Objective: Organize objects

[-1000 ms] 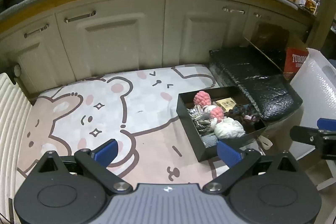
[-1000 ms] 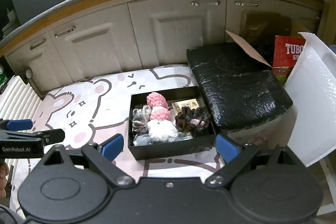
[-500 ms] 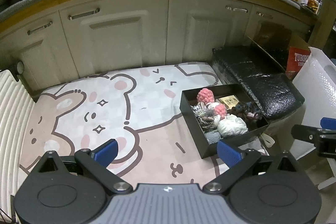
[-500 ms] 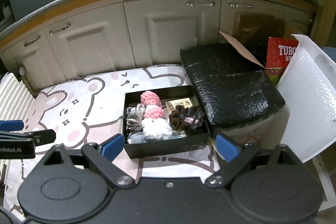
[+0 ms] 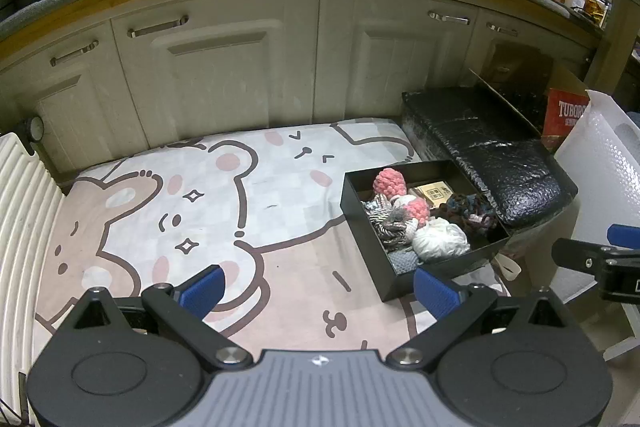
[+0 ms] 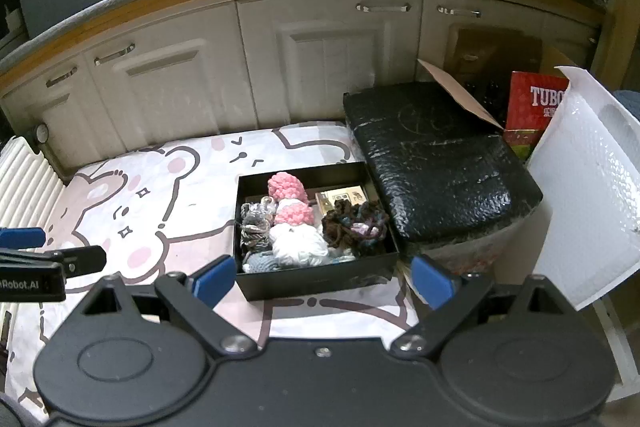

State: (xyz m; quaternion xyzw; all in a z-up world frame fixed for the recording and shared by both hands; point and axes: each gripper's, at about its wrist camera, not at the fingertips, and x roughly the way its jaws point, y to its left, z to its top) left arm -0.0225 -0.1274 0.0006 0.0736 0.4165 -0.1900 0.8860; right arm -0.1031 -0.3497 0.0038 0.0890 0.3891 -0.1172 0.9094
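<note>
A black open box (image 5: 362,227) (image 6: 312,285) sits on a cartoon bear mat (image 5: 208,195) (image 6: 152,195). It holds pink yarn balls (image 5: 389,181) (image 6: 286,187), a white yarn ball (image 5: 440,243) (image 6: 298,245), grey rope (image 5: 386,221) (image 6: 254,223), dark yarn (image 6: 356,223) and a small card (image 5: 434,193). My left gripper (image 5: 318,287) is open and empty, above the mat left of the box. My right gripper (image 6: 324,277) is open and empty, just in front of the box.
A black wrapped package (image 5: 492,147) (image 6: 436,155) lies right of the box. A white bubble mailer (image 6: 588,187) and a red carton (image 6: 536,103) stand at the right. Cream cabinets (image 5: 224,67) run behind. A ribbed white panel (image 5: 20,219) borders the mat's left.
Both grippers have drawn back and up a little, so the box looks smaller and farther. Both stay open and empty.
</note>
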